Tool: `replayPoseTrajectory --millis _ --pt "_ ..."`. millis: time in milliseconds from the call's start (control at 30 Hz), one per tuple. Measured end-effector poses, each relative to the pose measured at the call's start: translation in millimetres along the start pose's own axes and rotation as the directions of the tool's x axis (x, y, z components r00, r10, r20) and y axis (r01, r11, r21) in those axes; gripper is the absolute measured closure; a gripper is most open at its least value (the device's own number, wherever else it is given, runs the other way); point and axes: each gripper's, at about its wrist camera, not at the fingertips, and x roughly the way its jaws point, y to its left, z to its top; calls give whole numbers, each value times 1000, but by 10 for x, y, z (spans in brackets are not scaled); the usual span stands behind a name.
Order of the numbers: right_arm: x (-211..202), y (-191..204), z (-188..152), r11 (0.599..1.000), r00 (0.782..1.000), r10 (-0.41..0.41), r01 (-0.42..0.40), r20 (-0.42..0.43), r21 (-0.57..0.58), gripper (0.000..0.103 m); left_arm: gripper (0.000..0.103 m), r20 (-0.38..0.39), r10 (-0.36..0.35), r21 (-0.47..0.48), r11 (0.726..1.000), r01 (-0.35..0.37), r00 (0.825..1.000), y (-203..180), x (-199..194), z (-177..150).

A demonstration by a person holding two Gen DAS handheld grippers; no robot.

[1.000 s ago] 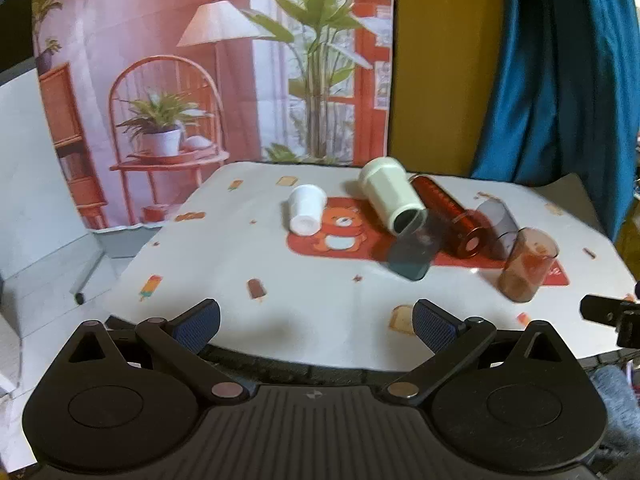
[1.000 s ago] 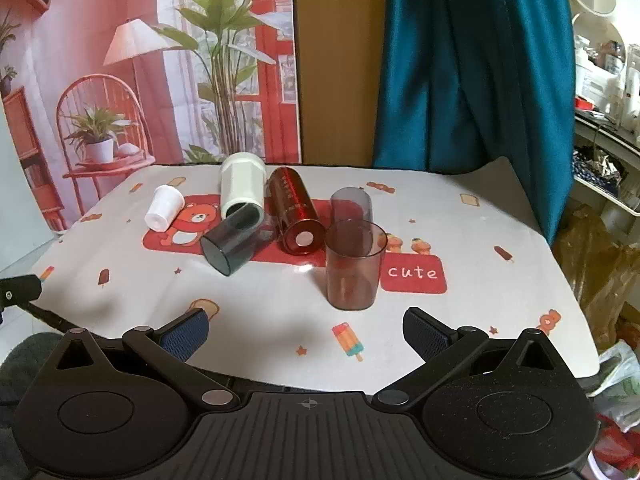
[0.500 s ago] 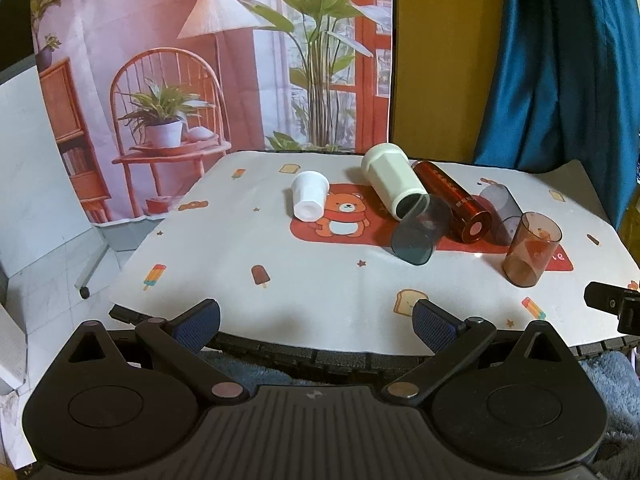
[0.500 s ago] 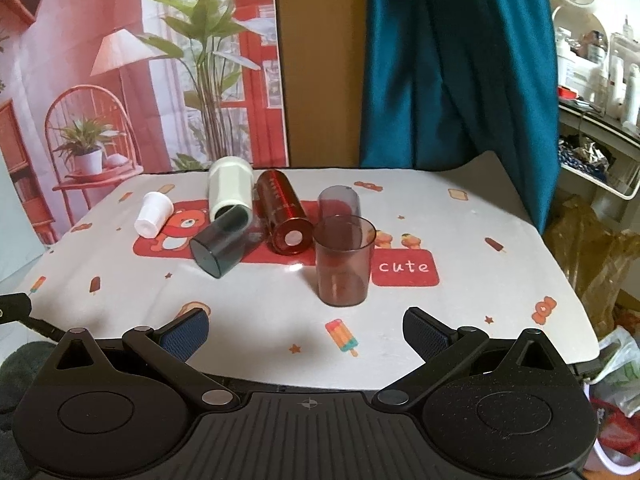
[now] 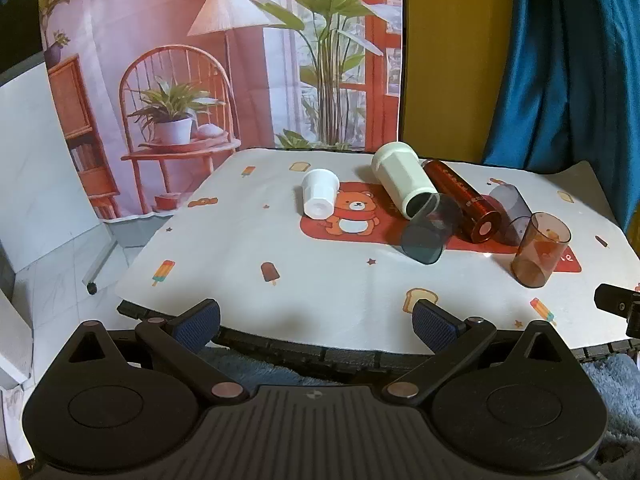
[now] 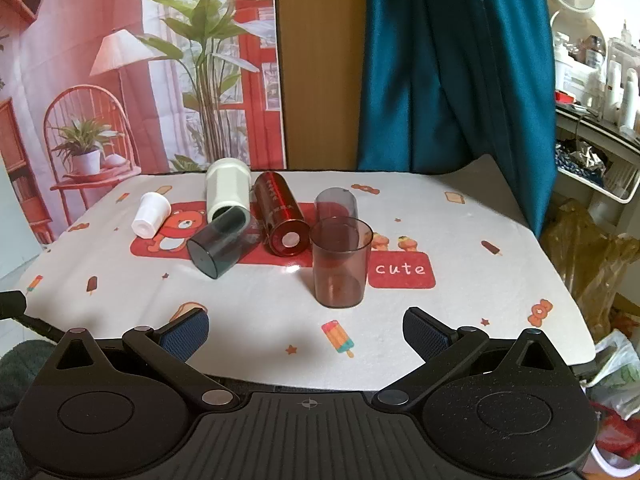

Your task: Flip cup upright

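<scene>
A: Six cups sit on the tablecloth (image 6: pixel 460 280), and only the brown tumbler (image 6: pixel 340 262) stands upright. Taking it as the landmark: the dark grey cup (image 6: pixel 219 245) lies on its side well to its left, closed base toward us, and the red cup (image 6: pixel 280 216) lies between them.

B: Which would you flip?

A: Probably the dark grey one. It looks like thin, stiff plastic, likely light and slick, so I'd pinch across the wall near its middle, gently.

B: And the grippers?

A: The right gripper (image 6: pixel 306 332) hangs near the table edge in front of the tumbler, fingers spread wide, holding nothing. The left gripper (image 5: pixel 316 320) is equally wide and empty, farther left.
</scene>
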Motion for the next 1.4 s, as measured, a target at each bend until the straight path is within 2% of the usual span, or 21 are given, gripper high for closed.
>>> replayPoseTrajectory --millis 333,500,1400 --pt "-29 27 -4 1000 1000 -4 4 13 -6 0 0 1 1 -21 1000 -1 1000 27 21 -5" --pt "-50 24 -8 1000 1000 -2 2 21 -5 0 0 25 -25 -37 999 26 999 46 12 -17" --pt "-61 25 -14 1000 1000 0 0 20 -2 0 0 10 -33 -52 998 34 999 60 58 -25"
